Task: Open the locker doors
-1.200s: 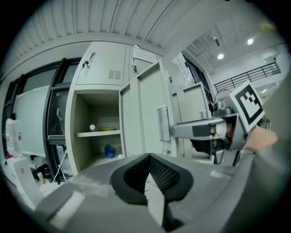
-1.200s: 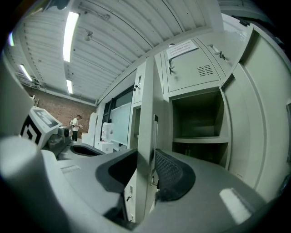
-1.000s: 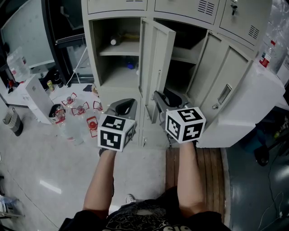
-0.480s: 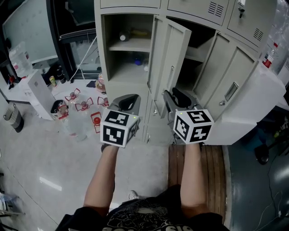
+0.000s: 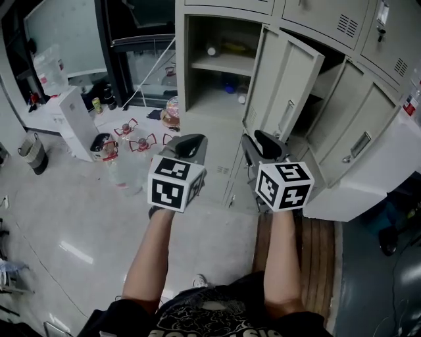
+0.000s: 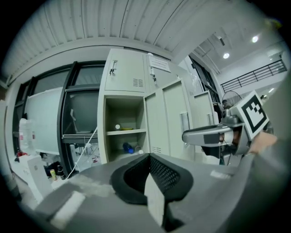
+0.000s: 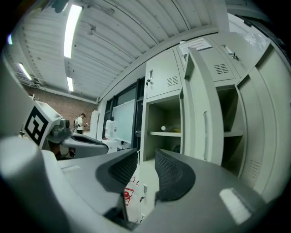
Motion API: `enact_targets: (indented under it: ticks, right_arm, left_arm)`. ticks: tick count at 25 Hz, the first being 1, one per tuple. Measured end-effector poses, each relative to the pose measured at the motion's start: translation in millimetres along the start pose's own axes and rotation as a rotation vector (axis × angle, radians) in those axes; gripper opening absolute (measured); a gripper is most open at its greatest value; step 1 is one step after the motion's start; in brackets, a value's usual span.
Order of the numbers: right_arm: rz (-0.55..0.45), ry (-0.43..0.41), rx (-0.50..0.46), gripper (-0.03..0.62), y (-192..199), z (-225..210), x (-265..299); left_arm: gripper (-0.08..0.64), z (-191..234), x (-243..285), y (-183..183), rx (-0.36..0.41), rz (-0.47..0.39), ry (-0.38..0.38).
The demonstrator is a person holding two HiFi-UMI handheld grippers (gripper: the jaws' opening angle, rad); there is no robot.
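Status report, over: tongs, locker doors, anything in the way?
Left tongs shut, empty; right tongs open, empty. Middle locker door stands open, top doors shut. Bottles on floor, off to the left.

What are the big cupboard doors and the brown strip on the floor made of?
The locker doors look like thin sheet metal painted matte beige: flat panels, folded edges, punched vent slots. The brown strip looks like wooden boards, with lengthwise seams between planks, though it could be wood-look plastic.
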State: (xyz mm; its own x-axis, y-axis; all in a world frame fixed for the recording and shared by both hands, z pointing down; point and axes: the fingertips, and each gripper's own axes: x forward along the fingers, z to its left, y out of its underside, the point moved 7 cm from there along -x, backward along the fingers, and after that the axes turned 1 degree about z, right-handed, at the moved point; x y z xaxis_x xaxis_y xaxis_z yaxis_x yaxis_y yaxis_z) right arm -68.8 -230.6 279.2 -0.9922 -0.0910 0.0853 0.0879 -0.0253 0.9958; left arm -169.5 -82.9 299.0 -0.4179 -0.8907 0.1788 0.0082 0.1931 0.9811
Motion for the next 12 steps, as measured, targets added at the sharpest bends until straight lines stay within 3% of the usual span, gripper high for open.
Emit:
enact_targets:
  ticks: [12]
  right_arm:
    - [0.032,-0.197,-0.007,0.093,7.8,77.7,61.0]
  left_arm:
    - [0.0,68.9,-63.5,23.6,-0.038,0.033,-0.198]
